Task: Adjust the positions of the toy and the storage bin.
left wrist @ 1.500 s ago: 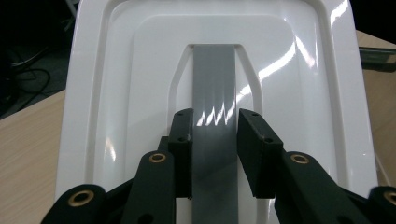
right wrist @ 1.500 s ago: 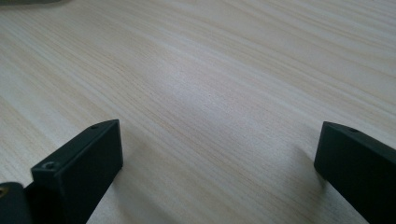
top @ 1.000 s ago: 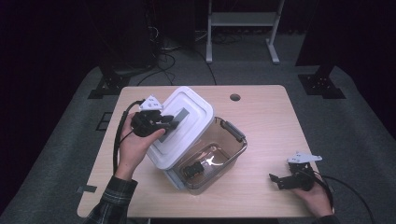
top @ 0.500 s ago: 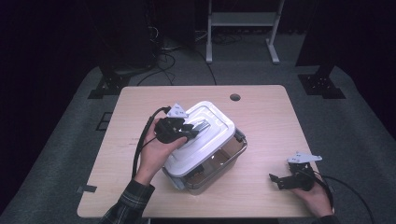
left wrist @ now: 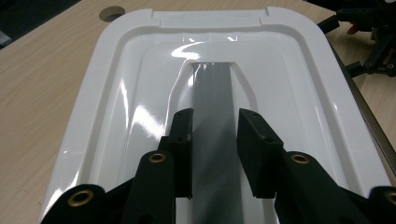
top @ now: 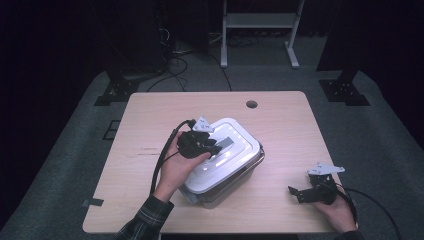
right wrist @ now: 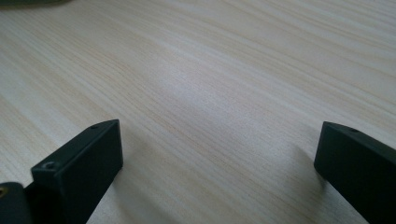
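Note:
A white lid (top: pixel 239 141) with a grey handle (left wrist: pixel 212 88) lies on top of a clear plastic box (top: pixel 246 172) in the middle of the table. My left gripper (top: pixel 216 146) sits over the lid, shut on the grey handle, one jaw on each side of it in the left gripper view (left wrist: pixel 215 144). The white lid (left wrist: pixel 135 93) spreads out flat beneath the jaws. My right gripper (top: pixel 296 193) rests on the table near the front right corner, apart from the box. It stands wide open (right wrist: pixel 217 158) over bare wood, nothing between its jaws.
The wooden table (top: pixel 150 125) has a round cable hole (top: pixel 251 104) at the back. Black stands and cables sit on the floor behind it. The right gripper (left wrist: pixel 373 28) appears at the top right of the left gripper view.
The left gripper has carried the lid from the box's left side rightward and down onto the box, which now stands covered. The right gripper has not moved.

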Motion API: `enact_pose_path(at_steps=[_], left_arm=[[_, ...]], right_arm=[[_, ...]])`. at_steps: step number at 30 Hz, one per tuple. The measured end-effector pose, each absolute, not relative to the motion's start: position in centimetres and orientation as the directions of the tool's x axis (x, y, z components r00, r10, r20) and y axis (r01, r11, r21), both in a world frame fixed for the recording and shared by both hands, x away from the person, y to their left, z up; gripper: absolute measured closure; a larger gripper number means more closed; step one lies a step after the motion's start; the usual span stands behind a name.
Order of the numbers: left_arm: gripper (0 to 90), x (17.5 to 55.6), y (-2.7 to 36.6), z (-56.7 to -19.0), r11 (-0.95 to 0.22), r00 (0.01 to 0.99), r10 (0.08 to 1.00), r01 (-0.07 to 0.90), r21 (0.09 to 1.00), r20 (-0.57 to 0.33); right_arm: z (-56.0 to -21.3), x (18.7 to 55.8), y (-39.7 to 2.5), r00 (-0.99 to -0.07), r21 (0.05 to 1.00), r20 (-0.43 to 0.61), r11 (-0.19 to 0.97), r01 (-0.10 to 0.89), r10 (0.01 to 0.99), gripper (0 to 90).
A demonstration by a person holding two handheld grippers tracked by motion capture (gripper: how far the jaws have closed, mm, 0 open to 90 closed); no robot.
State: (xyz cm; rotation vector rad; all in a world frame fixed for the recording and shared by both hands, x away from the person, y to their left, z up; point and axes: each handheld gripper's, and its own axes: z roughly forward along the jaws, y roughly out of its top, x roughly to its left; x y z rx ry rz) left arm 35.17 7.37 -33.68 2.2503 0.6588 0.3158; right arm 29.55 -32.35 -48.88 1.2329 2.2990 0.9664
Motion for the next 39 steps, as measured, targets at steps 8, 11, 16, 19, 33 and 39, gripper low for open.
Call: enact_pose_path(at_steps=[8, 11, 16, 19, 33, 39], left_arm=[[67.2, 34.9, 7.0, -33.8, -0.584, 0.843, 0.537, 0.356, 0.730, 0.019], [67.2, 34.7, 6.9, -33.8, -0.586, 0.847, 0.532, 0.353, 0.730, 0.018], [67.2, 34.4, 6.5, -33.7, -0.593, 0.853, 0.522, 0.346, 0.727, 0.021], [67.2, 34.3, 6.2, -33.8, -0.595, 0.855, 0.519, 0.343, 0.726, 0.021], [66.9, 34.3, 6.6, -33.9, -0.567, 0.857, 0.516, 0.351, 0.745, -0.011], [61.9, 34.1, 8.2, -32.5, -0.522, 0.847, 0.531, 0.344, 0.780, -0.017]], right_arm=[[-48.9, 29.5, -32.3, -0.555, 0.712, 0.008, 0.385, 0.587, 0.832, 0.0], [-48.9, 29.5, -32.3, -0.556, 0.712, 0.008, 0.386, 0.587, 0.831, 0.0], [-48.9, 29.5, -32.3, -0.555, 0.712, 0.008, 0.386, 0.587, 0.832, 0.0], [-48.9, 29.5, -32.3, -0.555, 0.712, 0.008, 0.385, 0.587, 0.832, 0.0], [-48.9, 29.5, -32.3, -0.556, 0.712, 0.008, 0.386, 0.587, 0.831, 0.0], [-48.9, 29.5, -32.3, -0.556, 0.712, 0.008, 0.386, 0.587, 0.831, 0.0]])
